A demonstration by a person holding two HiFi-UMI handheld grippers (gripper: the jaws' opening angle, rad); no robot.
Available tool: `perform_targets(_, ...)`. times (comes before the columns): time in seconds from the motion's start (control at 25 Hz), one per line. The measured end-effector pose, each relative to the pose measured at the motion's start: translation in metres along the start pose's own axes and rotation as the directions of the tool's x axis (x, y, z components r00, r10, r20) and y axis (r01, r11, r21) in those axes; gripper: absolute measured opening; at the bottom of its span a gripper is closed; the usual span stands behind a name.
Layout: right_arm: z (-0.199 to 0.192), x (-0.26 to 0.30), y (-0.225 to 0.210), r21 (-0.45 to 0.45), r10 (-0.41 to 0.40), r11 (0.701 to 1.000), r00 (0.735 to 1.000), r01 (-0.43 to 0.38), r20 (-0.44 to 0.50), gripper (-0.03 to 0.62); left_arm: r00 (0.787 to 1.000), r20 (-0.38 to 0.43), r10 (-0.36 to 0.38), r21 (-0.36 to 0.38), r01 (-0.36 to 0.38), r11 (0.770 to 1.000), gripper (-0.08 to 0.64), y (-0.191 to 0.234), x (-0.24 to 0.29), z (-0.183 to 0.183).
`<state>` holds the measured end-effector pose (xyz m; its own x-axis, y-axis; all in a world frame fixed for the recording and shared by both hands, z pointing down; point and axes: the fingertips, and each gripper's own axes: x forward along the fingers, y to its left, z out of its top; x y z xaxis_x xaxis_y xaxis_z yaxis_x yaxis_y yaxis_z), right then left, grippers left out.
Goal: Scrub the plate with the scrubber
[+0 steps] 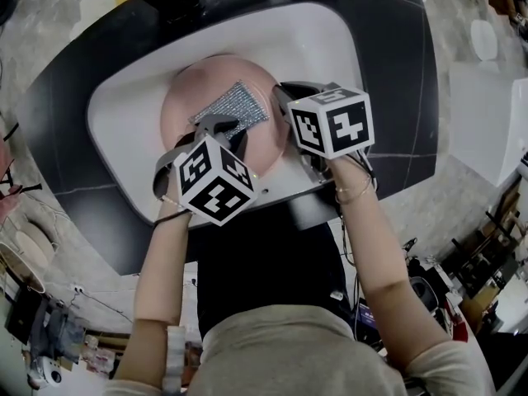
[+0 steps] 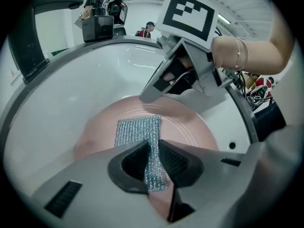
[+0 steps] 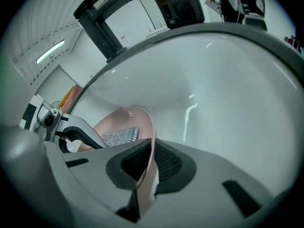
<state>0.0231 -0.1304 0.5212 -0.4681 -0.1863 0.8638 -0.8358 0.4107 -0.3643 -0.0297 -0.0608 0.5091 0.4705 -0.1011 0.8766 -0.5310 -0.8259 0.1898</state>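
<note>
Left tool point(image 2: 153, 148) clamps the flat, silvery woven-mesh scrubber point(image 2: 137, 129), spread on the round, smooth pink plate point(image 2: 190, 127). Right tool point(image 3: 151, 148) pinches the plate's thin rim. Plate rests inside the glossy white sink point(image 1: 132, 114).

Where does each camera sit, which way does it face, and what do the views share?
Head view: on the person's head, looking steeply down into the sink; both forearms, the left gripper and the right gripper show.
Left gripper view: rides the left gripper, looking along its jaws, shut on the scrubber against the plate; the right wrist shows.
Right gripper view: rides the right gripper, looking along its jaws, clamped on the plate's rim, toward the tap; no body part shows.
Shared: all three show plate, scrubber and sink.
</note>
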Motion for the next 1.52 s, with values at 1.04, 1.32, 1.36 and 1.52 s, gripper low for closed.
perform_targets(1.04, -0.011, 0.005, 0.000, -0.005, 0.004, 1.000, 1.000, -0.004, -0.006, 0.031, 0.997, 0.063, 0.036, -0.083, -0.031, 0.996, 0.081, 0.035, 0.021, 0.025)
perform_targets(1.32, -0.011, 0.005, 0.000, 0.003, 0.010, 1.000, 1.000, -0.010, -0.003, 0.031, 0.996, 0.048, 0.070, -0.141, -0.062, 0.988, 0.081, 0.054, 0.016, 0.012)
perform_targets(1.36, -0.011, 0.005, 0.000, 0.003, 0.012, 1.000, 1.000, -0.012, -0.003, 0.031, 0.996, 0.041, 0.077, -0.149, -0.070, 0.986, 0.081, 0.057, 0.015, 0.009)
perform_targets(1.52, -0.011, 0.005, 0.000, 0.006, 0.015, 1.000, 1.000, -0.015, 0.000, 0.032, 0.995, 0.010, 0.097, -0.159, -0.095, 0.983, 0.081, 0.064, 0.011, 0.000)
